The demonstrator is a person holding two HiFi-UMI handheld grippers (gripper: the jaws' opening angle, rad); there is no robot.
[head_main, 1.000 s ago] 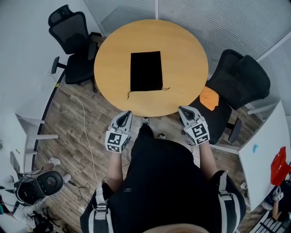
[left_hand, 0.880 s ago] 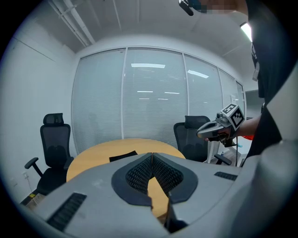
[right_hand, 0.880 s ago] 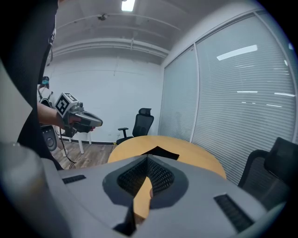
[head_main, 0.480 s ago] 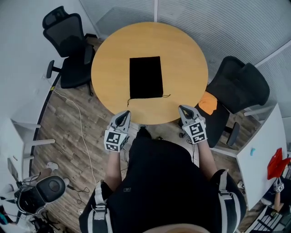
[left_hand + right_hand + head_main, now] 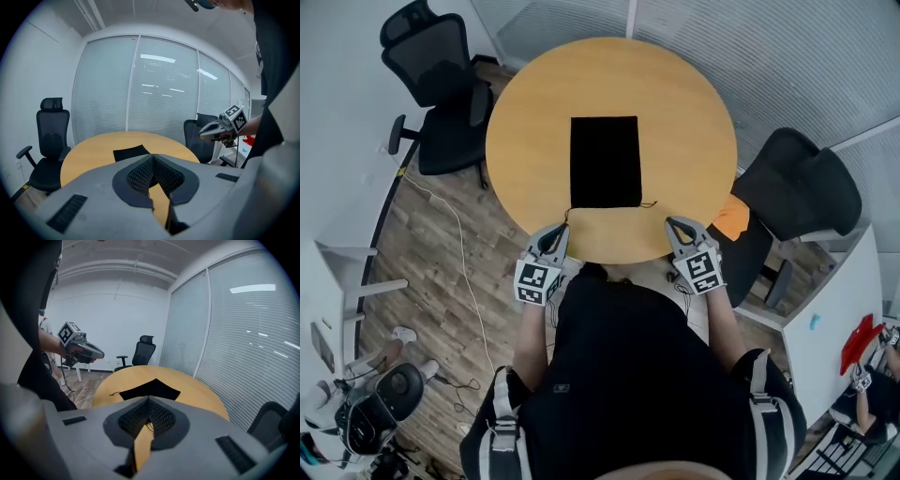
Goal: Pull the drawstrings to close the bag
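Observation:
A flat black drawstring bag (image 5: 606, 161) lies in the middle of the round wooden table (image 5: 684, 103), its mouth toward me. Thin strings (image 5: 649, 203) stick out at both near corners. My left gripper (image 5: 556, 230) hovers at the table's near edge, left of the bag's mouth, shut and empty. The right gripper (image 5: 674, 223) is held at the near edge on the other side, also shut with nothing in it. In the left gripper view the bag (image 5: 130, 152) shows beyond the shut jaws, and the right gripper (image 5: 206, 134) too. The right gripper view shows the bag (image 5: 150, 390) and the left gripper (image 5: 98, 354).
Black office chairs stand at the table's left (image 5: 431, 89) and right (image 5: 802, 192); an orange cloth (image 5: 731, 217) lies on the right one. White desks (image 5: 825, 328) stand at right and lower left. A cable (image 5: 459, 253) runs over the wooden floor. Glass walls with blinds (image 5: 159, 89) close the far side.
Both grippers have come forward from near my body to the table's near edge, either side of the bag's mouth. Both stay shut. The bag has not moved on the table.

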